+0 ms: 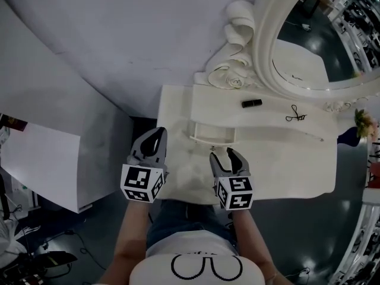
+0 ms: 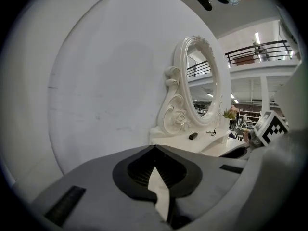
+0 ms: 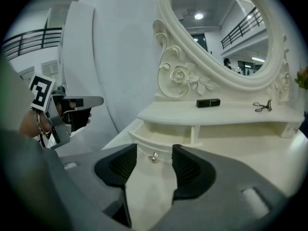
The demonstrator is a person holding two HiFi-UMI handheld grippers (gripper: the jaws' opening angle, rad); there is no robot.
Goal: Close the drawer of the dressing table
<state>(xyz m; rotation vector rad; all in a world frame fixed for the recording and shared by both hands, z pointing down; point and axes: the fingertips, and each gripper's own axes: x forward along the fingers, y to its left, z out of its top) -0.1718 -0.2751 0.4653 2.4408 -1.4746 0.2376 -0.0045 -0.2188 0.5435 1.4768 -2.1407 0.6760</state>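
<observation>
The drawer point(image 1: 212, 134) stands pulled out from under the raised shelf point(image 1: 270, 116) of the dressing table point(image 1: 285, 165), left of centre. Its long axis runs along the table front. Its curved front, with a small metal knob point(image 3: 154, 157), faces the person.

The right gripper point(image 1: 224, 152) hovers over the tabletop just in front of the drawer, jaws released and apart. The knob shows in the gap, beyond the tips and untouched.

The left gripper point(image 1: 159, 133) hangs at the table's left edge, jaw tips closed together on nothing.

A black tube point(image 1: 252, 103) lies on the shelf below the oval mirror point(image 1: 314, 40).
</observation>
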